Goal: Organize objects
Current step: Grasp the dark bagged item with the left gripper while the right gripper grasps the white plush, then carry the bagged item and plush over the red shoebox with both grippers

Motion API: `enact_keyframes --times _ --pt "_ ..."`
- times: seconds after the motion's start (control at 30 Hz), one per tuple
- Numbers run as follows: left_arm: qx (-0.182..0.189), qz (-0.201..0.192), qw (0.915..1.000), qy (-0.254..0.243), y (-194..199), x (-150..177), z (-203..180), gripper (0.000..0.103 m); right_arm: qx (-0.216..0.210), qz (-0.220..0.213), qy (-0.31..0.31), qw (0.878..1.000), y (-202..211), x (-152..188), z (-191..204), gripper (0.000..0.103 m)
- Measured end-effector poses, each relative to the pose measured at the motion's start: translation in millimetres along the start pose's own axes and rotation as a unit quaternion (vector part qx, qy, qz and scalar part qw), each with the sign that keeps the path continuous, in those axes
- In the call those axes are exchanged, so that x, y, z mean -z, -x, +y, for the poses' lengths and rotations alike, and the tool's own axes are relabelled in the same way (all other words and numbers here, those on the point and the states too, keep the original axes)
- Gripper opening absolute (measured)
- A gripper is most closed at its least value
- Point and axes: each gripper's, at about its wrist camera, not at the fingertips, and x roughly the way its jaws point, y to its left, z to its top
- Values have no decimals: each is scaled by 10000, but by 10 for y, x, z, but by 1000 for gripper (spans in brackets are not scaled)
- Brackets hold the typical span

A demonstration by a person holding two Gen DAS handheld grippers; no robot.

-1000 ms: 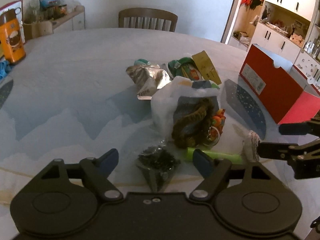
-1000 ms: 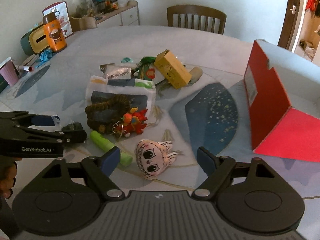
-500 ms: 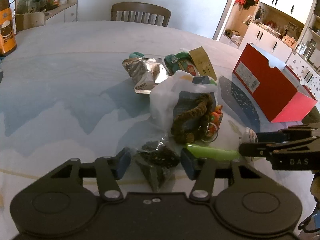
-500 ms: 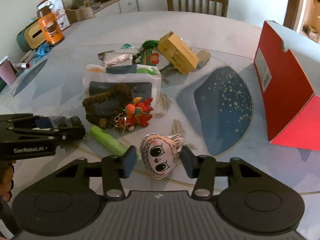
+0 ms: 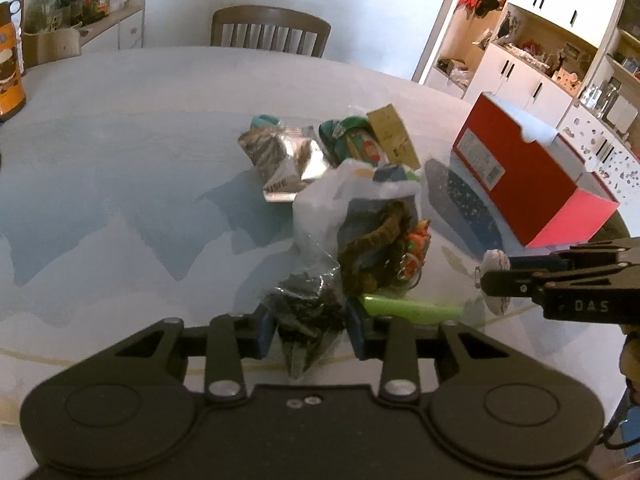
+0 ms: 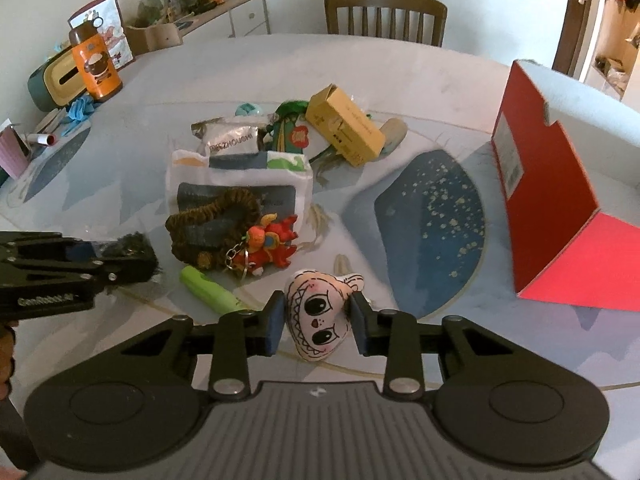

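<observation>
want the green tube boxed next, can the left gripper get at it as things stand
Probably not yet: the left gripper is shut on the dark bag. The green tube lies bare just right of it, otherwise clear.

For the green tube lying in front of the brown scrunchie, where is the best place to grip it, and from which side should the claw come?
Grip the green tube near its middle, pads on the two long sides, coming from above. It lies flat on the table, slanted, so a claw turned across its length should close on the narrow width. Its far end sits close to the keychain and scrunchie, so I would stay toward the nearer end.
</observation>
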Motion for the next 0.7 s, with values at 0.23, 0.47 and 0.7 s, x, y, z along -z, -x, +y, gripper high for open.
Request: enact_keyframes --times 0.23,0.47,0.7 --pt "228 -203 9994 -191 270 -223 -114 35 61 -282 -126 9995 315 -92 -22 33" --pt "609 -383 9964 -438 409 -487 -397 35 276 -665 -326 9969 747 -228 -118 33" --pt "953 -494 9912 -770 431 -683 -748 35 490 -989 -620 9919 1118 -334 -440 33"
